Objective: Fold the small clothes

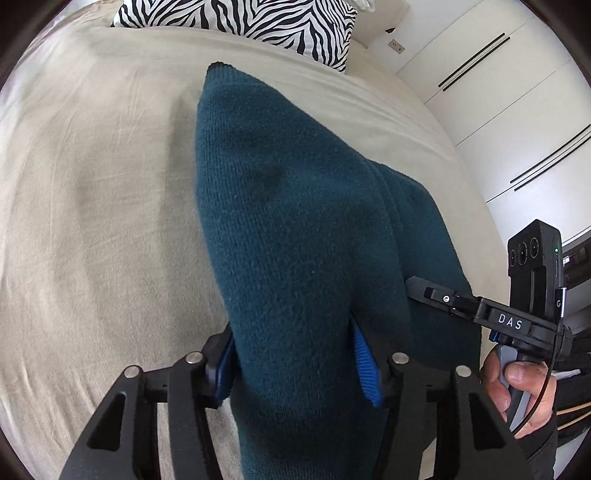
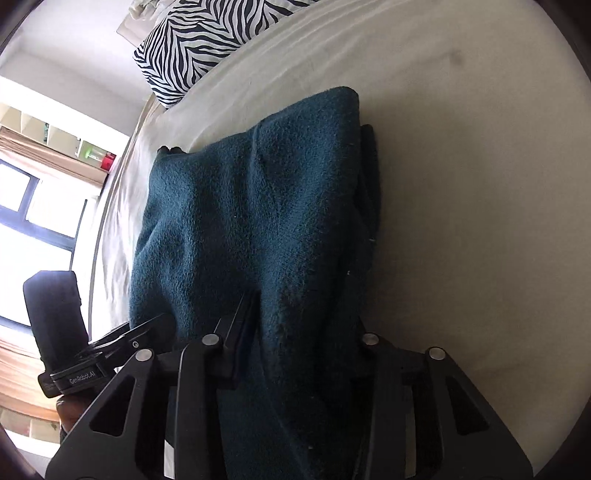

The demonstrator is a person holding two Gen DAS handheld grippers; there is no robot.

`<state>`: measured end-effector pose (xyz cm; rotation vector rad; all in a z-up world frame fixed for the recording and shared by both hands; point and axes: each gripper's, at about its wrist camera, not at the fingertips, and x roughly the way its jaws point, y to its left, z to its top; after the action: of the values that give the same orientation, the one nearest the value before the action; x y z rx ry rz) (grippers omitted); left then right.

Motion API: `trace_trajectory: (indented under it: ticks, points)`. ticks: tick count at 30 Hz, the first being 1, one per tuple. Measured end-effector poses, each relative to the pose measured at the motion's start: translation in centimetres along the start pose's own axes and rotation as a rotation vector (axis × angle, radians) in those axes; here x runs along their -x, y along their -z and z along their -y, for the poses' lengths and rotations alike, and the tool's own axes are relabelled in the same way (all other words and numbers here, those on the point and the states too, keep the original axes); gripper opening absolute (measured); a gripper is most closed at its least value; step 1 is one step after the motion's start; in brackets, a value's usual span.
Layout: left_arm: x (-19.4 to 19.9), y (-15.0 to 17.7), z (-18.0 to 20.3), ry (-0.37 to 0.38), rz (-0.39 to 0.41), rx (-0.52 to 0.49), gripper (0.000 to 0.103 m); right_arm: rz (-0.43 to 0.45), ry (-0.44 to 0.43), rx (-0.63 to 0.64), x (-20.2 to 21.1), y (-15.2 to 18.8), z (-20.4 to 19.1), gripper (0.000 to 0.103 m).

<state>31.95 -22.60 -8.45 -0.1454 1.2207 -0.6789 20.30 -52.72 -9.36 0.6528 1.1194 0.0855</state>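
A dark teal knitted garment [image 1: 295,206] lies folded lengthwise on a beige bed sheet [image 1: 92,184], reaching away from me toward the pillow. My left gripper [image 1: 295,354] has the near end bunched between its blue pads [image 1: 364,358], which press into it from both sides. In the right wrist view the same garment [image 2: 266,206] fills the gap of my right gripper [image 2: 306,332], shut on its near edge; one finger [image 2: 240,328] shows, the other is under the cloth. Both grippers hold the same end side by side, and the right gripper [image 1: 417,288] shows beside the left.
A zebra-striped pillow [image 1: 258,22] lies at the head of the bed, beyond the garment. White wardrobe doors [image 1: 498,92] stand to the right of the bed. A window [image 2: 29,221] with shelves is at the far left. A person's hand [image 1: 517,380] grasps the right gripper's handle.
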Motion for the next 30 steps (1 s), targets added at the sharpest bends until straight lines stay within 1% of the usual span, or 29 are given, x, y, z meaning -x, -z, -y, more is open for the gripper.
trace_trajectory:
  ticks: [3,5,9,12,15,19,21,22,23,26,30]
  points:
    - [1.4,0.3,0.9,-0.029,0.004,-0.043,0.044,0.041,0.110,0.101,0.8,0.9,-2.6,0.023]
    - [2.7,0.7,1.3,-0.045,0.011,-0.053,0.043,0.068,0.160,0.149,1.6,1.5,-4.6,0.022]
    - [6.9,2.1,1.0,-0.087,0.055,-0.097,0.042,0.103,0.172,0.233,3.5,3.0,-9.4,0.021]
    - [11.0,4.0,0.2,-0.099,0.088,-0.120,0.042,0.109,0.148,0.290,4.4,5.3,-13.3,0.021]
    - [14.9,6.2,-1.6,-0.114,0.111,-0.126,0.043,0.112,0.095,0.329,5.0,7.3,-17.0,0.021]
    - [18.6,9.5,-4.2,-0.144,0.125,-0.124,0.043,0.104,0.016,0.350,4.8,10.3,-21.5,0.021]
    - [19.8,11.2,-6.2,-0.148,0.134,-0.112,0.043,0.095,-0.003,0.380,4.2,12.4,-24.2,0.021]
    - [20.1,11.8,-7.0,-0.149,0.136,-0.102,0.043,0.093,0.001,0.398,3.3,12.9,-25.8,0.021]
    - [20.3,12.4,-7.7,-0.150,0.135,-0.092,0.043,0.090,0.003,0.406,2.8,13.6,-26.5,0.021]
    - [20.7,14.3,-9.4,-0.167,0.138,-0.082,0.043,0.065,-0.013,0.392,1.1,15.2,-28.0,0.021]
    - [20.3,16.1,-11.4,-0.186,0.128,-0.054,0.043,0.039,-0.043,0.378,-1.3,17.3,-28.6,0.021]
